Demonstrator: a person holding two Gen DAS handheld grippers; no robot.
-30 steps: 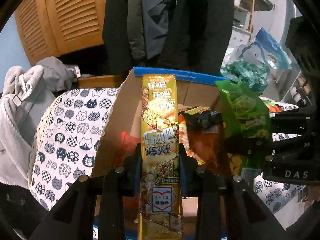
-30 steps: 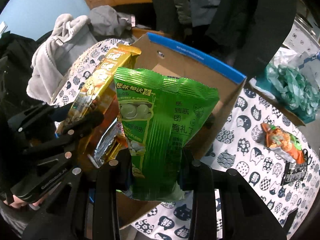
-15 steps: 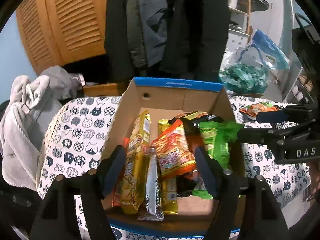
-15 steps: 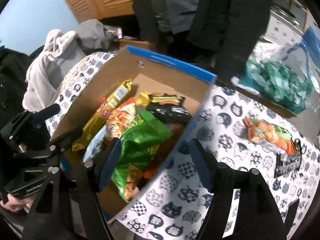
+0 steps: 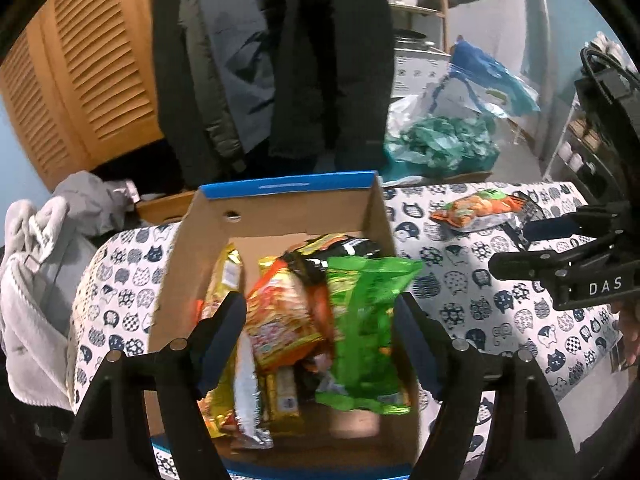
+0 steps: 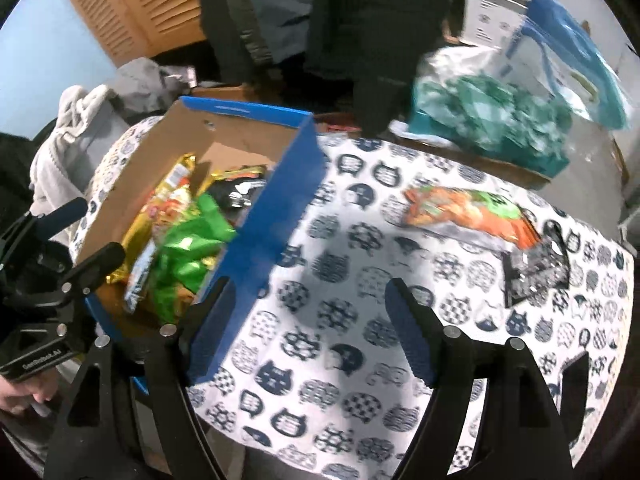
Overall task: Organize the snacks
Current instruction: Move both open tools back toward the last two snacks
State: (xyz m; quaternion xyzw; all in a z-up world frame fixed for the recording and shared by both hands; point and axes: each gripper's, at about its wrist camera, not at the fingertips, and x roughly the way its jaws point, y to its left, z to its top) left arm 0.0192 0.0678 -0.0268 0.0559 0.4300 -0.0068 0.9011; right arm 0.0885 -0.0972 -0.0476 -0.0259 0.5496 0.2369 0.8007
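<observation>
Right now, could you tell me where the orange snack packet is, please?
In the right wrist view, the orange snack packet lies on the cat-print tablecloth, right of the cardboard box, beside a dark packet.

Cat-print tablecloth (image 6: 320, 344) covers the table, white with dark blue cat faces. Dark coats (image 5: 280, 60) hang behind it, beside a louvred wooden door (image 5: 80, 80). Grey and white fleece garments (image 5: 36, 264) piled at the table's left end. Behind the far right edge: crumpled green plastic bag (image 6: 492, 128), blue bag (image 6: 568, 52) just above it. Wooden shelf rack (image 5: 424, 4) at back.
</observation>
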